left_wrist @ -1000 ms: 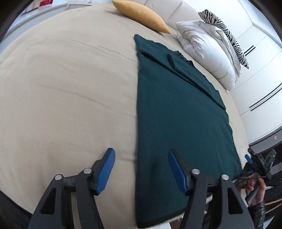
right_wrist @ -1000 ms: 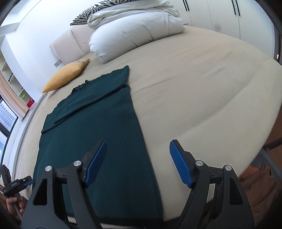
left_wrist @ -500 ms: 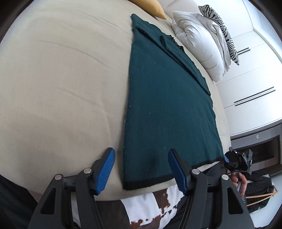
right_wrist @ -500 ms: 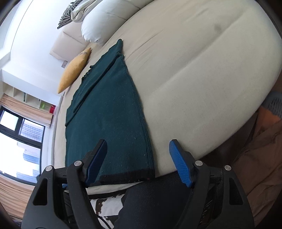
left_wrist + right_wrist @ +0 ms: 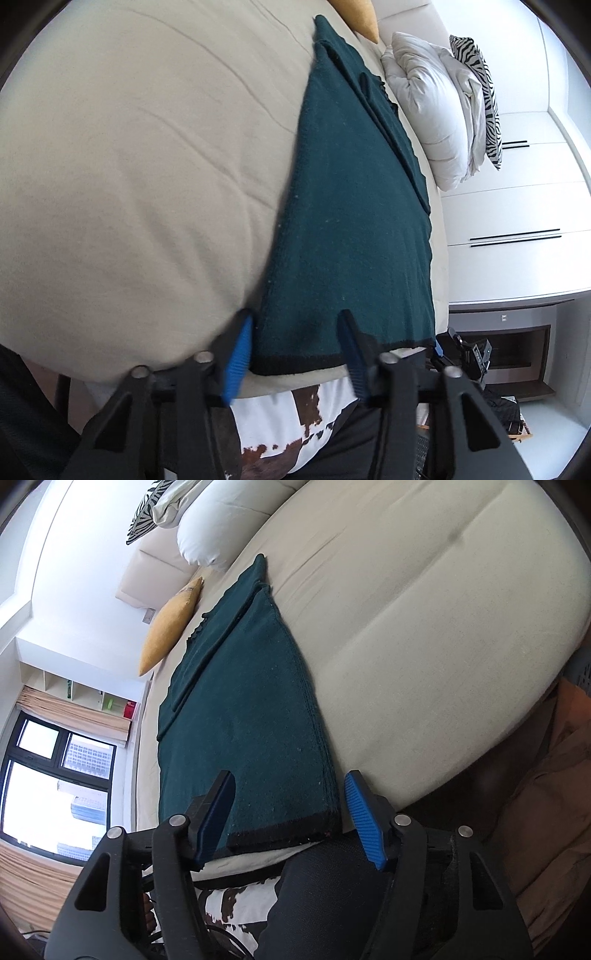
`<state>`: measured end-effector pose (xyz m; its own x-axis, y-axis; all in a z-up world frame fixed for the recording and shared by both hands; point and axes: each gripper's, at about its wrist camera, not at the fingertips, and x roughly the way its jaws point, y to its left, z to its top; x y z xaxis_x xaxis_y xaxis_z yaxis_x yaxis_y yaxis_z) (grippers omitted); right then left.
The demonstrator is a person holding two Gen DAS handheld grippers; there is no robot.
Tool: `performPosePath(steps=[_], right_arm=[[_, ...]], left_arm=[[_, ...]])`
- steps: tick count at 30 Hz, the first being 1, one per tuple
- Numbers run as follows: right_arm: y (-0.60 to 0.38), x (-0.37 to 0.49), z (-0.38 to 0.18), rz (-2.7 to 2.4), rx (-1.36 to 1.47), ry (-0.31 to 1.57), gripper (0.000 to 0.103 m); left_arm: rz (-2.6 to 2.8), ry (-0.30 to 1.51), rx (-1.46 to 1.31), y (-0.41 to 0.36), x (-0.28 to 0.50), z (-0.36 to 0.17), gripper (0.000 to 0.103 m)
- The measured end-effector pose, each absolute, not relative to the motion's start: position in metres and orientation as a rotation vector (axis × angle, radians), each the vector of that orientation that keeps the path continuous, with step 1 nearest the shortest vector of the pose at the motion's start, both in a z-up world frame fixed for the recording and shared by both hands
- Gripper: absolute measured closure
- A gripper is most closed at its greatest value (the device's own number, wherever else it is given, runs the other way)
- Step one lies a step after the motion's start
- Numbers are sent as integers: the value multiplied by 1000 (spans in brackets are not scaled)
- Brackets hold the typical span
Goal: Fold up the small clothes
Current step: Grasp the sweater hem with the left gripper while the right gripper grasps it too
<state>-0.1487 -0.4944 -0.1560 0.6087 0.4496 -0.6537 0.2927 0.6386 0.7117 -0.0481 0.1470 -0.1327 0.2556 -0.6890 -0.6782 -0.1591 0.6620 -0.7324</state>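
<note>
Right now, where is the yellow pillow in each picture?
Left wrist view: the yellow pillow peeks in at the very top edge, just past the far end of the green sweater.
Right wrist view: the yellow pillow lies upper left, beside the sweater's far end.
Shared landmark: the white duvet bunched at the head of the bed.
</note>
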Motion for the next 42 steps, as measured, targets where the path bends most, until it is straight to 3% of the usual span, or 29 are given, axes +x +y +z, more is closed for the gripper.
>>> performPosePath(steps=[3,5,19,22,23,24,34,42], right_arm=[[-495,-152,-156,101,911,949,50],[-496,-153,-156,93,913,954,54],[-496,-157,-162,99,930,988,70],[-498,-159,-164,95,939,982,83],[-497,-159,-164,93,932,985,95],[-496,-159,-163,93,923,989,96],[-492,-154,-127,162,905,853,97],[-486,-132,-118,188,944,798,97]], left_arm=[[-401,1294,-818,150,-48,-134,88],[-399,1291,-818,150,-49,-134,93],[-422,1231,-765,148,-54,-119,97],[-426,1216,-777,150,-55,-116,97],[-430,1207,-781,150,-55,-115,97],[-435,1196,-789,152,-55,-112,97],[-497,997,-992,176,-45,-70,97],[-514,948,-1020,171,-26,-53,97]])
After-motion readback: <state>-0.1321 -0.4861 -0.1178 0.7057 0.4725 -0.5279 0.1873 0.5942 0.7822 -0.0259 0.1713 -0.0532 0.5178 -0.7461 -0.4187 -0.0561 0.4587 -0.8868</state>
